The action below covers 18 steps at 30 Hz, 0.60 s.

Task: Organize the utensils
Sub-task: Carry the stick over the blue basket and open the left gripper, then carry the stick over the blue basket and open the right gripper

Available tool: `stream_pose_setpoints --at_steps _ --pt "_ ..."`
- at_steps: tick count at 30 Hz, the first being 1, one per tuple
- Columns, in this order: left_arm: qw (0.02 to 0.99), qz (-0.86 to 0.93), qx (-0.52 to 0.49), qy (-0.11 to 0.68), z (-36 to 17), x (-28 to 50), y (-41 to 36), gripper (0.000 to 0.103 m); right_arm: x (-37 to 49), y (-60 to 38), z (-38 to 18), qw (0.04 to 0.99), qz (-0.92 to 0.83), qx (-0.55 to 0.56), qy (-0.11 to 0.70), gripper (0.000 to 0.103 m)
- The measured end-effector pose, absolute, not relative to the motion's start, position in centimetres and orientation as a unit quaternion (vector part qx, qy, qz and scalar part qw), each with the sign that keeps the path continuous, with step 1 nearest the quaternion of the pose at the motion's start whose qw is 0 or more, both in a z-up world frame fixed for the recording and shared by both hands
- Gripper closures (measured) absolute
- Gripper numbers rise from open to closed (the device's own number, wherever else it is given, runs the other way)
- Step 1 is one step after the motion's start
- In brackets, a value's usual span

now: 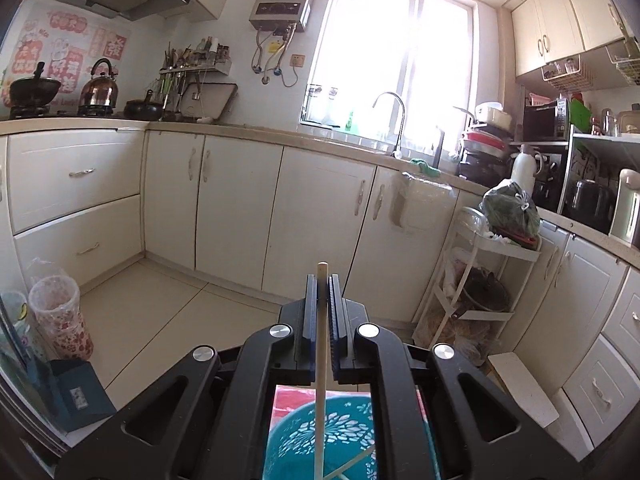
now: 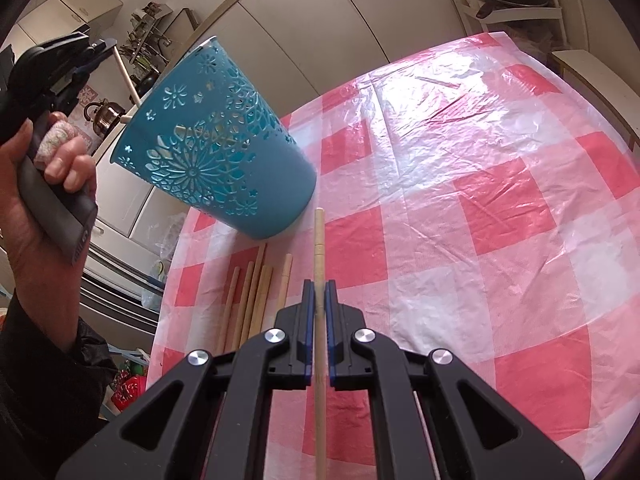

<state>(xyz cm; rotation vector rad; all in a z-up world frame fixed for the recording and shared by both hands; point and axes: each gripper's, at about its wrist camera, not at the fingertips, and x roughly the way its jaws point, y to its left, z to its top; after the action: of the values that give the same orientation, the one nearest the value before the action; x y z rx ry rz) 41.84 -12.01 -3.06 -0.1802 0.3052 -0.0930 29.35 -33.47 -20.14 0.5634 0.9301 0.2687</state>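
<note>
Chopsticks are the matter in hand, and the holder (image 2: pixel 216 140) is the landmark used here. The holder, a teal cup with cut-out flower work, stands on the checked cloth (image 2: pixel 460 200) near the table's left edge.

The left gripper (image 1: pixel 324 292) is clenched on one chopstick (image 1: pixel 321 340), which hangs down over the holder's mouth; at least one other stick already lies crossed inside. In the right wrist view that gripper (image 2: pixel 100 46) sits above and left of the holder's rim, held by a hand (image 2: pixel 44 184), with its stick slanting down toward the opening. The step is judged to be the drop of this stick into the holder.

The right gripper (image 2: pixel 319 296) is likewise clamped on a second chopstick (image 2: pixel 319 240), whose tip lies just short of the holder's base. A loose bundle (image 2: pixel 252 296) of several sticks lies on the cloth just below the holder (so the job is judged far from done).

Next move, as judged: keep the left stick's lower end inside the rim, then release. The right stick must be lifted clear and turned tip-down before it can follow.

Obstruction: the two grippers would crowd one opening, and the crossed stick inside may deflect a newcomer. A knock to the rim could tip the light holder.
</note>
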Motion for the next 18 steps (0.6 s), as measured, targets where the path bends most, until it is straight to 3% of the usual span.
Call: stream_pose_setpoints --at_steps 3,5,7,9,12,15,18 --pt "0.981 -0.052 -0.068 0.175 -4.7 41.6 -12.4 0.097 29.2 -33.6 -19.9 0.85 0.126 0.266 0.437 0.097" --pt "0.977 -0.054 -0.06 0.195 -5.7 41.4 -12.3 0.088 29.1 -33.7 -19.8 0.851 0.124 0.267 0.434 0.097" --pt "0.976 -0.045 -0.059 0.203 -6.4 40.4 -12.0 0.059 29.0 -33.9 -19.6 0.854 0.121 0.267 0.43 0.097" --pt "0.978 -0.032 -0.06 0.199 -6.6 38.9 -11.1 0.037 28.9 -34.0 -19.3 0.858 0.121 0.268 0.422 0.097" --pt "0.98 -0.016 -0.054 0.189 -6.7 36.0 -9.6 0.017 28.6 -34.1 -18.6 0.867 0.12 0.265 0.405 0.097" --pt "0.981 0.001 -0.045 0.187 -7.8 32.5 -7.5 0.008 28.0 -34.4 -17.6 0.879 0.123 0.267 0.376 0.097" --pt "0.975 0.014 -0.046 0.216 -10.6 29.5 -5.0 0.008 27.2 -34.4 -15.8 0.895 0.132 0.267 0.333 0.097"
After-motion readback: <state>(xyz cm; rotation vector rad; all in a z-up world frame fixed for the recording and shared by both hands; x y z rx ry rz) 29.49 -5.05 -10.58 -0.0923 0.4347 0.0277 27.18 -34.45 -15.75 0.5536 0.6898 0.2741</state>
